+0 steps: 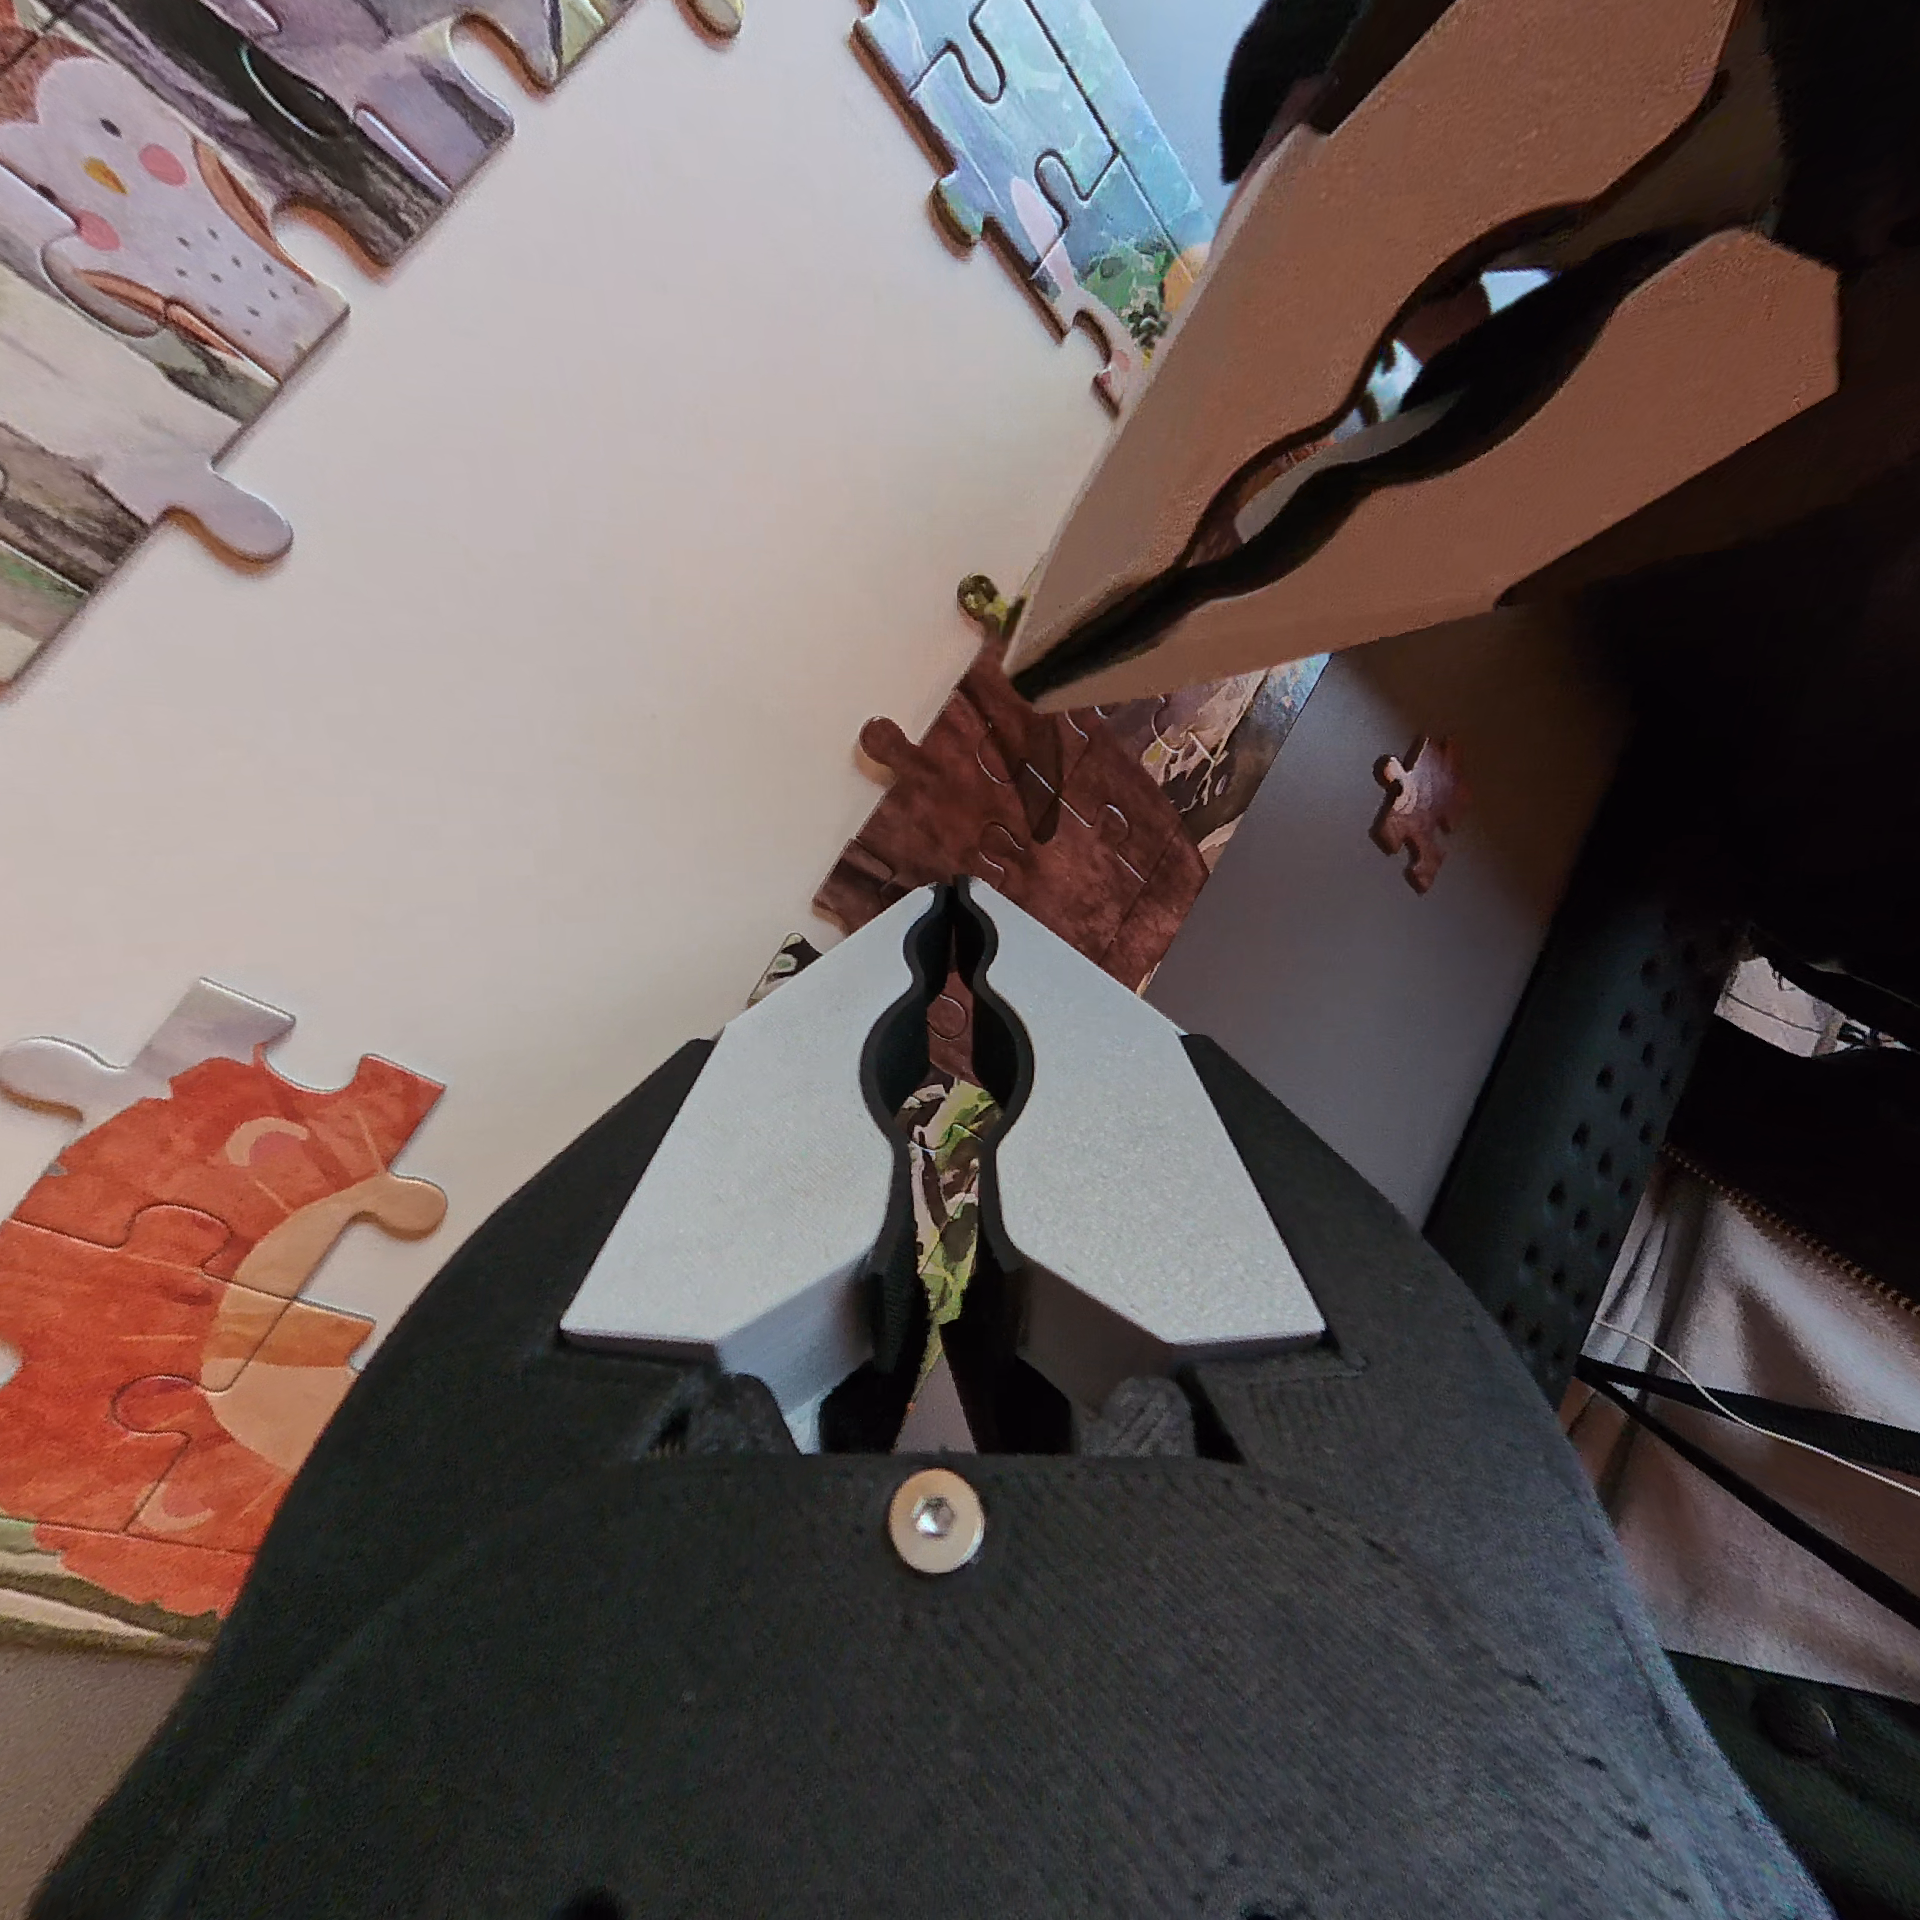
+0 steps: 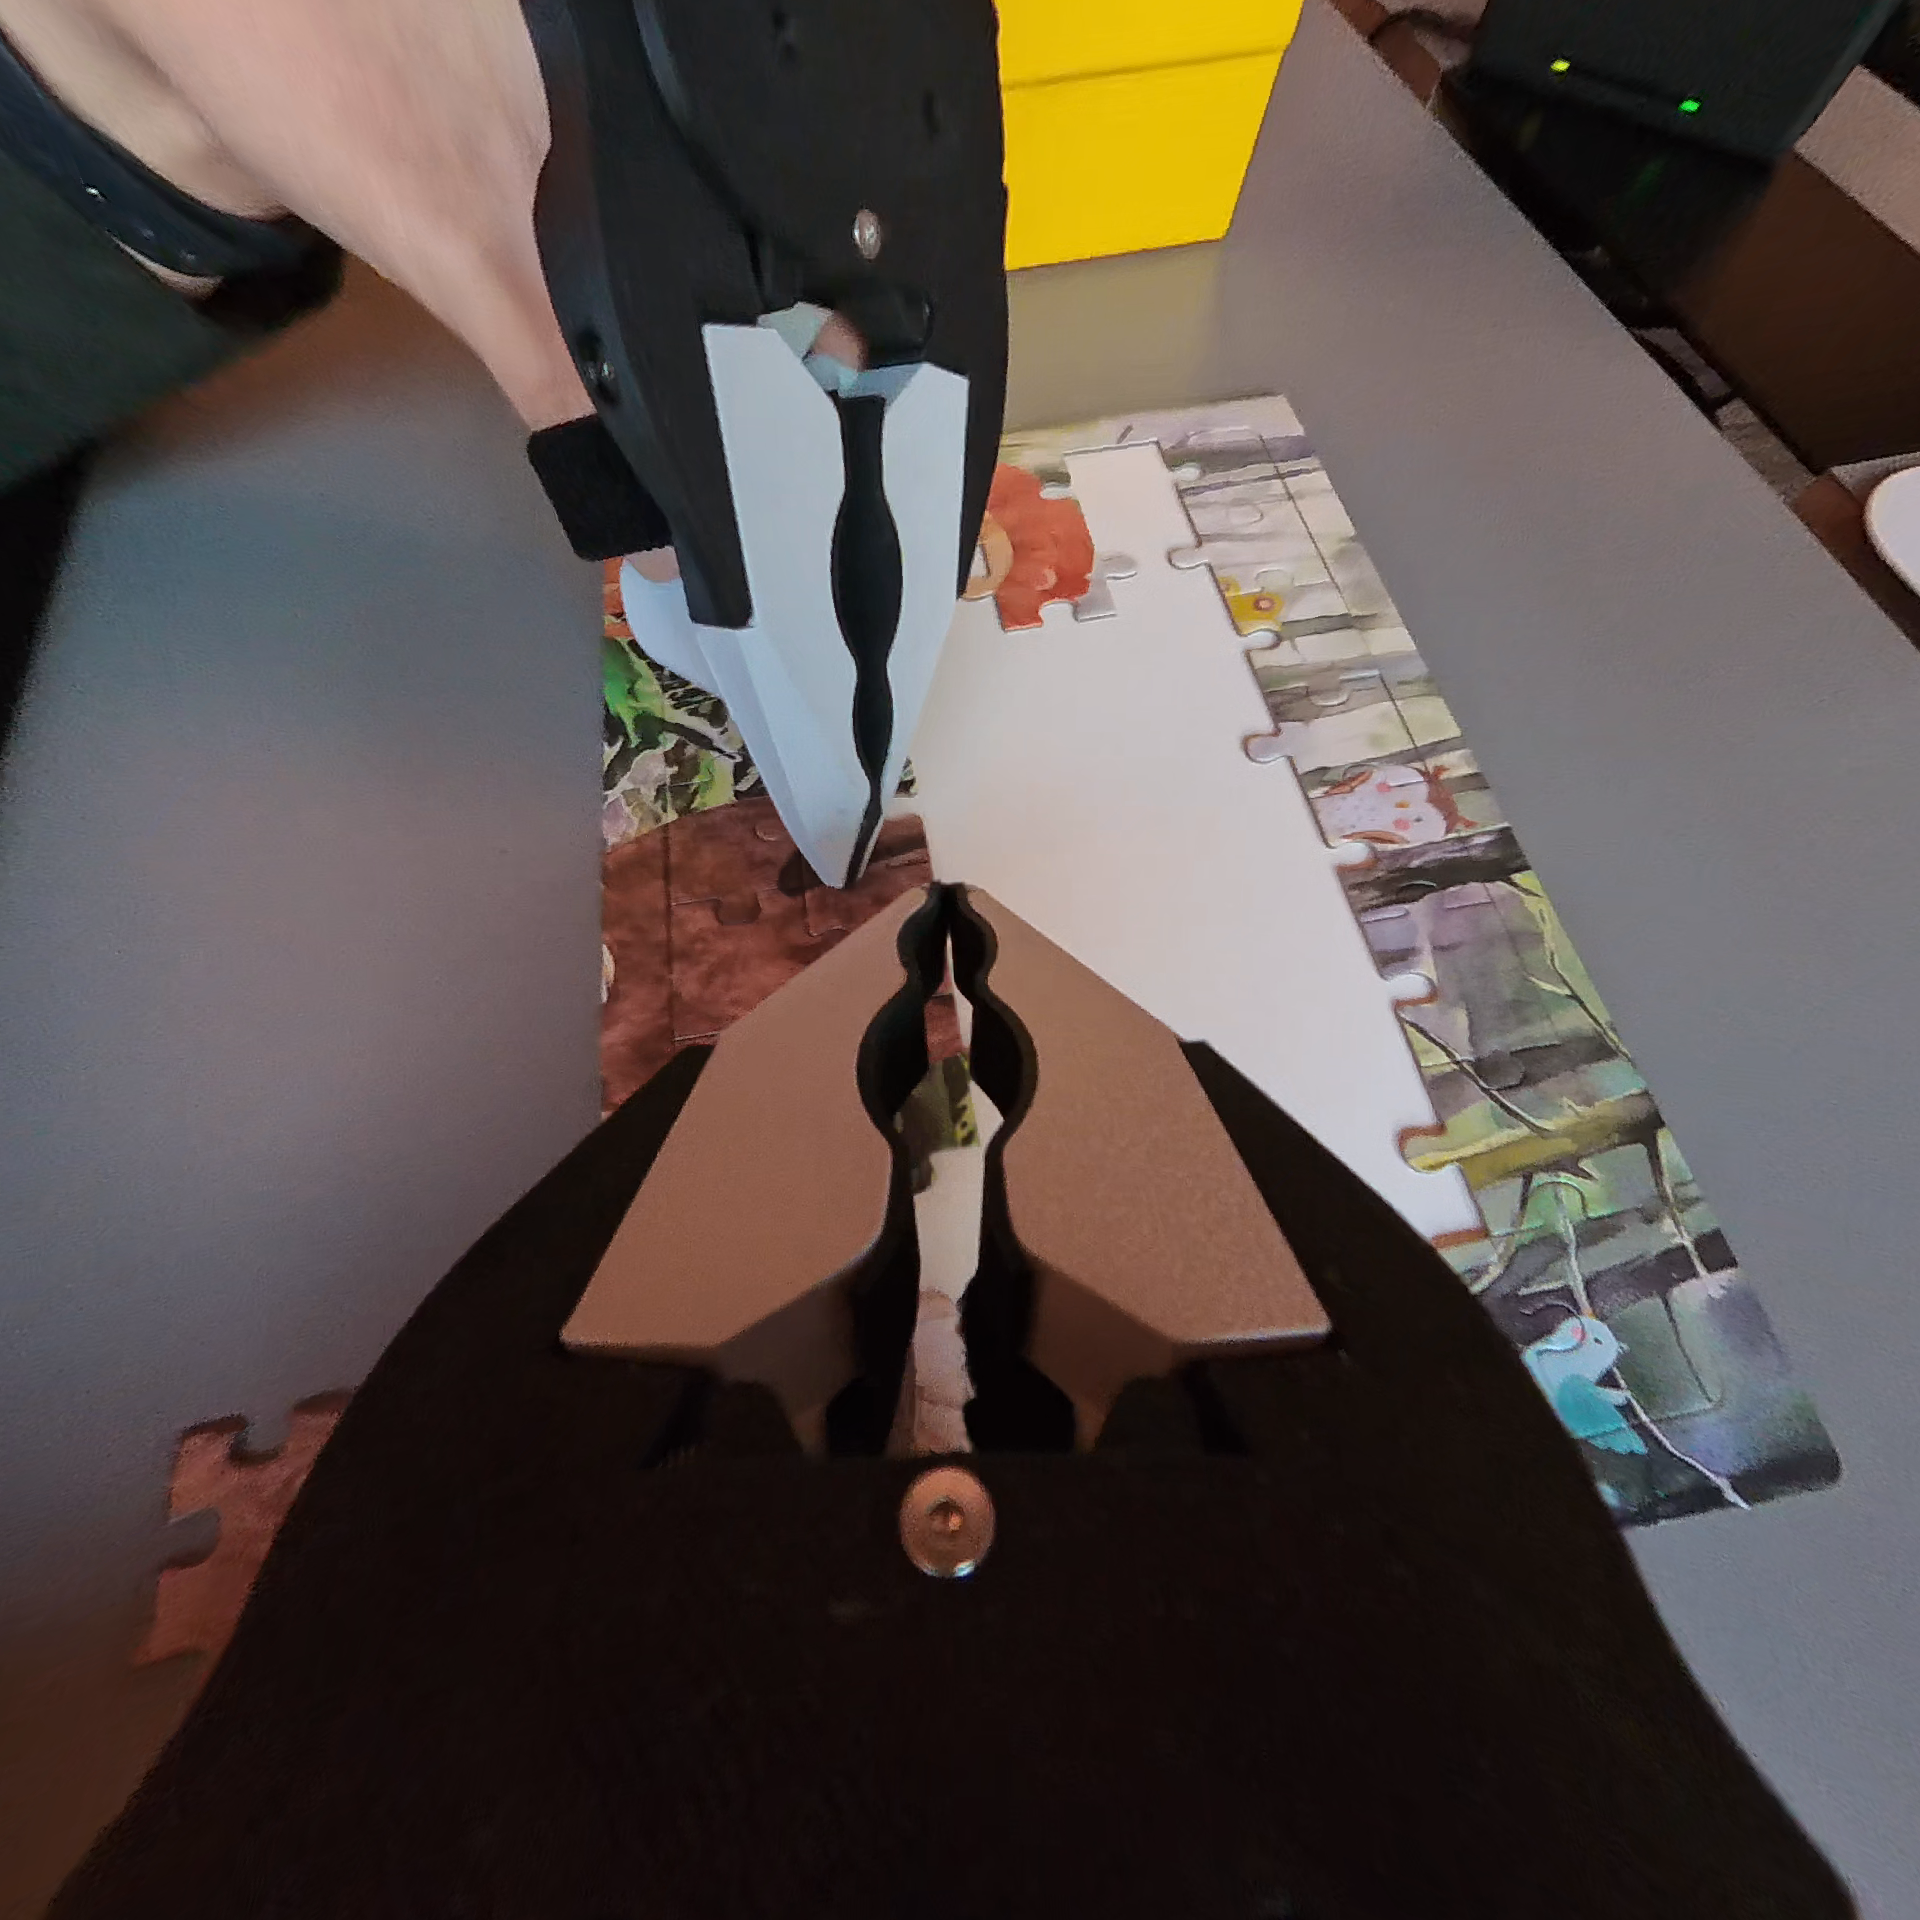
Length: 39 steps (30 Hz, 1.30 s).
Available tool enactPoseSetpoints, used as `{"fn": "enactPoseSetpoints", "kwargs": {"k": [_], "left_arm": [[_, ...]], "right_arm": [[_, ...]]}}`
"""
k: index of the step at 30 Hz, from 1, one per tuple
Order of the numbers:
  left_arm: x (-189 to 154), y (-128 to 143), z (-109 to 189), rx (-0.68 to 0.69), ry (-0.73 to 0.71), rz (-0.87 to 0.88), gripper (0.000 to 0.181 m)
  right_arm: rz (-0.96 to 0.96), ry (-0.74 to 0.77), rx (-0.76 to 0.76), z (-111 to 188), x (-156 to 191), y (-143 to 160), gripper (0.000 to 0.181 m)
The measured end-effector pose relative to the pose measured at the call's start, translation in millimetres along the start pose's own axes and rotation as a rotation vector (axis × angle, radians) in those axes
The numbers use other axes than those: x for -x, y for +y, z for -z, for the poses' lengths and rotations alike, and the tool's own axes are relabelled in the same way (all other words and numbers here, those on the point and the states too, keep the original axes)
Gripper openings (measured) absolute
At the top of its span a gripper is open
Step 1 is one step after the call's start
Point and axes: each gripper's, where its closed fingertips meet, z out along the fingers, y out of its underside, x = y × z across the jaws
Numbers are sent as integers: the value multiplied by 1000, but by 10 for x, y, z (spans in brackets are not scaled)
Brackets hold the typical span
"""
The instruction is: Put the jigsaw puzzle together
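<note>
The puzzle lies on a white board (image 1: 623,623), partly filled. A patch of joined brown pieces (image 1: 1049,831) sits at the board's edge; it also shows in the right wrist view (image 2: 707,925). My left gripper (image 1: 954,888) is shut, with its tips over this brown patch. In the right wrist view it (image 2: 854,873) comes down from above and its point touches the brown pieces. My right gripper (image 2: 945,891) is shut, its tips close to the left one's. In the left wrist view it (image 1: 1023,681) points at the brown patch's far end. A loose brown piece (image 1: 1413,810) lies on the grey table, and also shows in the right wrist view (image 2: 223,1507).
An orange lion patch (image 1: 187,1299) and a grey stone-wall strip with a chick (image 1: 156,208) are assembled on the board. A yellow box (image 2: 1132,135) stands at the far end of the grey table (image 2: 260,831). A person's hand (image 2: 416,156) holds the left gripper.
</note>
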Motion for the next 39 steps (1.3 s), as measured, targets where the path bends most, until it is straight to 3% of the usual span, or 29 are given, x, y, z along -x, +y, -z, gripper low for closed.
{"fn": "enactPoseSetpoints", "kwargs": {"k": [4,12,15,21,23,27,29,30,32,37,39], "left_arm": [[0,-3,-2,0,0,1,0],[-137,-118,62,-71,81,25,0],[-20,-42,7,-24,7,15,0],[-39,-44,1,-27,35,22,0],[-27,-26,20,-20,37,29,0],[-36,-90,131,-64,34,26,0],[-79,-143,216,-97,40,18,0],[-90,-157,245,-106,42,13,0],[-107,-170,293,-118,46,10,0],[-84,-190,383,-143,59,33,0],[-94,-216,433,-165,71,38,0]], "right_arm": [[36,-14,174,-140,51,315,5],[66,-4,106,-104,60,190,0],[75,-40,37,43,138,-12,6],[128,-50,24,613,524,-303,32],[120,-71,91,701,725,-86,39],[113,-75,227,743,1054,640,38],[105,-43,295,755,1121,933,53],[72,-50,266,761,1176,933,54],[58,-45,248,788,1209,944,48],[30,-75,251,812,1246,964,4],[28,-81,251,800,1237,955,0]]}}
